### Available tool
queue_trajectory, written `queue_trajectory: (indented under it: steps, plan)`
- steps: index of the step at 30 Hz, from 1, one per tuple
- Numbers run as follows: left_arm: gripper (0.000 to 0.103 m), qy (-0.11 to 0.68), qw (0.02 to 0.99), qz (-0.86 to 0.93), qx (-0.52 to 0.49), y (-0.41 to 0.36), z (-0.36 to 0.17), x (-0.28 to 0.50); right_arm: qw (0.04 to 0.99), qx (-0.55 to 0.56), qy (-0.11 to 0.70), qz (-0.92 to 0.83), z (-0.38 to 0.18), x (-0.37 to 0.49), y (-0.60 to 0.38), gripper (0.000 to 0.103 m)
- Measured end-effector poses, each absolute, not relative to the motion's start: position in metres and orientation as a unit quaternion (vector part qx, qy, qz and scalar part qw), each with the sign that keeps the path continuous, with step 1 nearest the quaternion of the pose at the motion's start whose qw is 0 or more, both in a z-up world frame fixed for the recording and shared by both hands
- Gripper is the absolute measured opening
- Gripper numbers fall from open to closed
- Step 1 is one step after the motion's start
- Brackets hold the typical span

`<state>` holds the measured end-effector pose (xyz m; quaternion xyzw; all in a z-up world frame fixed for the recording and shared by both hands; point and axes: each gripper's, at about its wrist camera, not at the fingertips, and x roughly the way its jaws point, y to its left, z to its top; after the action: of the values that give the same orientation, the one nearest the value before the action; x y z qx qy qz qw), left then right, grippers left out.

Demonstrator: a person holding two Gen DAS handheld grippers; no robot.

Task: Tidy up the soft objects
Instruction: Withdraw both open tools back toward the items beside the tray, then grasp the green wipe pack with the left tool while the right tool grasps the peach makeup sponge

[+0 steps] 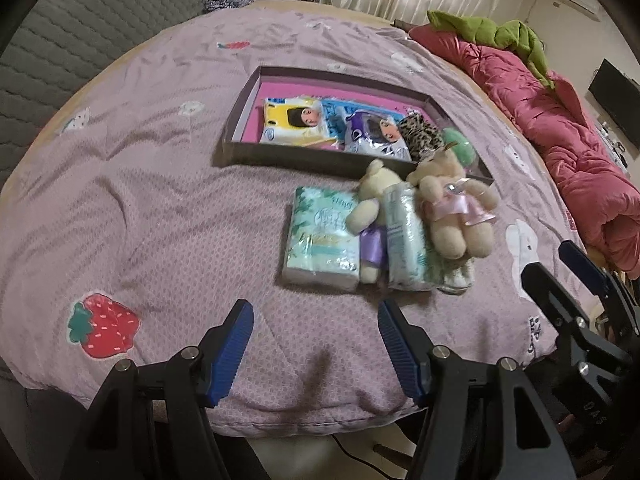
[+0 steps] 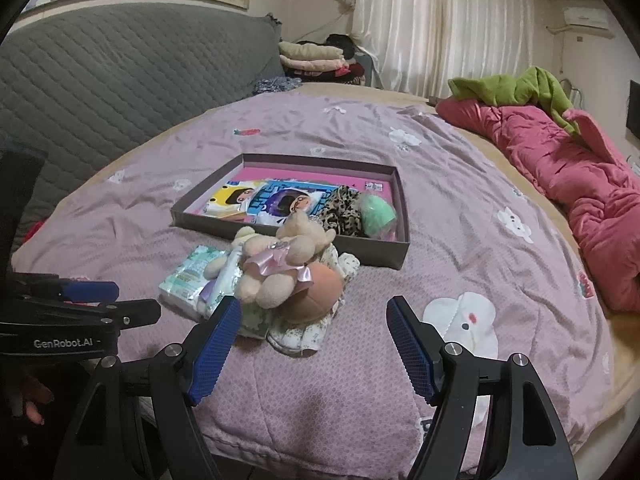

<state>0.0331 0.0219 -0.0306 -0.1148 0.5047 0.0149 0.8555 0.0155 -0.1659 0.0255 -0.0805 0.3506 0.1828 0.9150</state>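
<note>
Soft things on a bed, both tongs wide and empty
The left tongs (image 1: 316,346) and right tongs (image 2: 312,346) hang at the lower frame; tissue packs (image 1: 322,236) and two teddy bears (image 1: 452,208) lie at centre, just before the box (image 1: 320,162) holding wipes, on the pink bed cover (image 1: 160,200)

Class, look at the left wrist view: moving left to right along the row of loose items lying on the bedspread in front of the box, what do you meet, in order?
Green tissue pack → bear with purple ribbon → slim wipes pack → bear in pink dress.
</note>
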Motion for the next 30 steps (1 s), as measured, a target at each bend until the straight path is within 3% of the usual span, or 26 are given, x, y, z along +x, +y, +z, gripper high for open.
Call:
queue_trajectory:
  steps: [30]
  plan:
    - [0.064,0.528,0.842,0.014,-0.109,0.016,-0.072,0.069,0.904,-0.066,0.383,0.176,-0.012,0.05,-0.173,0.076]
